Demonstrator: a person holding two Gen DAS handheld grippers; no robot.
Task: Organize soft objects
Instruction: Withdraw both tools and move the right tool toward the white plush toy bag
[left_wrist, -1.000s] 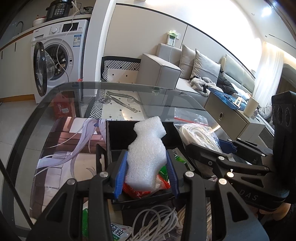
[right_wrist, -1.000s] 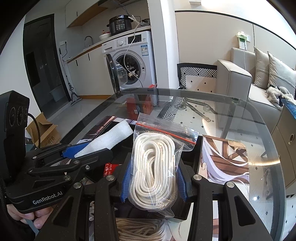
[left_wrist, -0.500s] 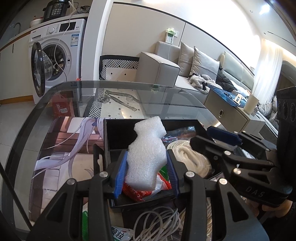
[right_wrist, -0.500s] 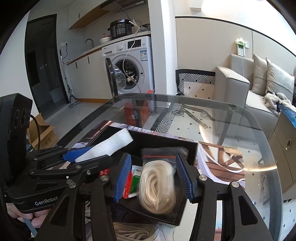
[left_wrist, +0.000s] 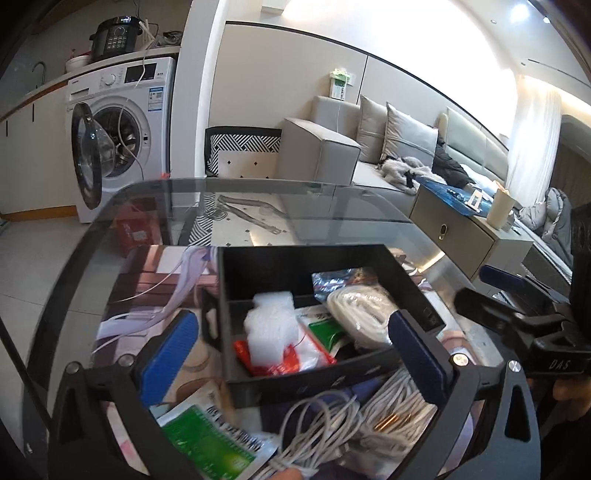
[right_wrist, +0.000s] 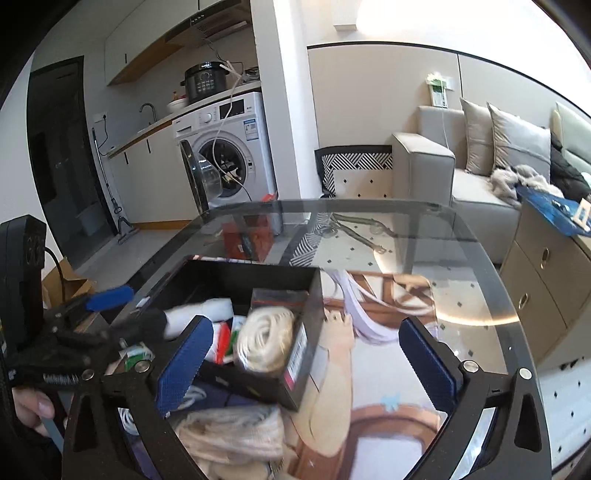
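"DAS" reads on the right tongs' body in the left view. Left tongs have just been opening, now spread wide, nothing between the pads; foam piece lies ahead in the black box. Right tongs, likewise just opened and empty; bagged rope coil sits in the box on the glass surface.

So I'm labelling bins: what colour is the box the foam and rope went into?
Black; the box shows best in the left wrist view.

box on table | in box – foam left (rope bag right)
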